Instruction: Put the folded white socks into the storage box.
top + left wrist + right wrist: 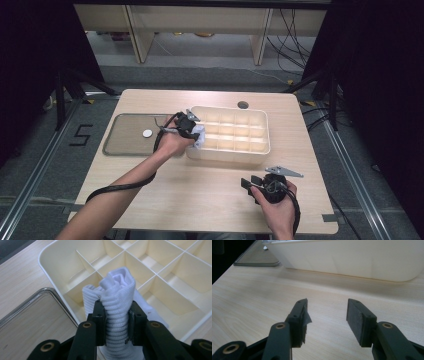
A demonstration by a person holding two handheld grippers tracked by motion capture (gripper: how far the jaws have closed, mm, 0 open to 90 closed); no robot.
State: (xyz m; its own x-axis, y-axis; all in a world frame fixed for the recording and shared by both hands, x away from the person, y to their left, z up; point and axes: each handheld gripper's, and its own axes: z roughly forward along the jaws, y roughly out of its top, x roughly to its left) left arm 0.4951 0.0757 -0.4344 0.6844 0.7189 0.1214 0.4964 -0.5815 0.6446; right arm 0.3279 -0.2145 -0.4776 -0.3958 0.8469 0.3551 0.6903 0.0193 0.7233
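Observation:
A white ribbed rolled cloth (117, 295) is pinched between the jaws of my left gripper (117, 322), which is shut on it. It hangs over the near-left corner compartment of a cream divided box (50, 262). In the high view the left gripper (196, 134) and the cloth (200, 139) sit at the left front corner of the box (265, 131). My right gripper (248, 184) rests low over the table near the front right, open, with nothing between its jaws. In its own view the right gripper (327, 312) faces the box's outer wall (352, 257).
A clear shallow tray (120, 145) lies left of the box with a small white disc (147, 133) on it. The tray (30, 315) shows beside the box's corner. A round cable hole (243, 105) is behind the box. Bare tabletop spans the front.

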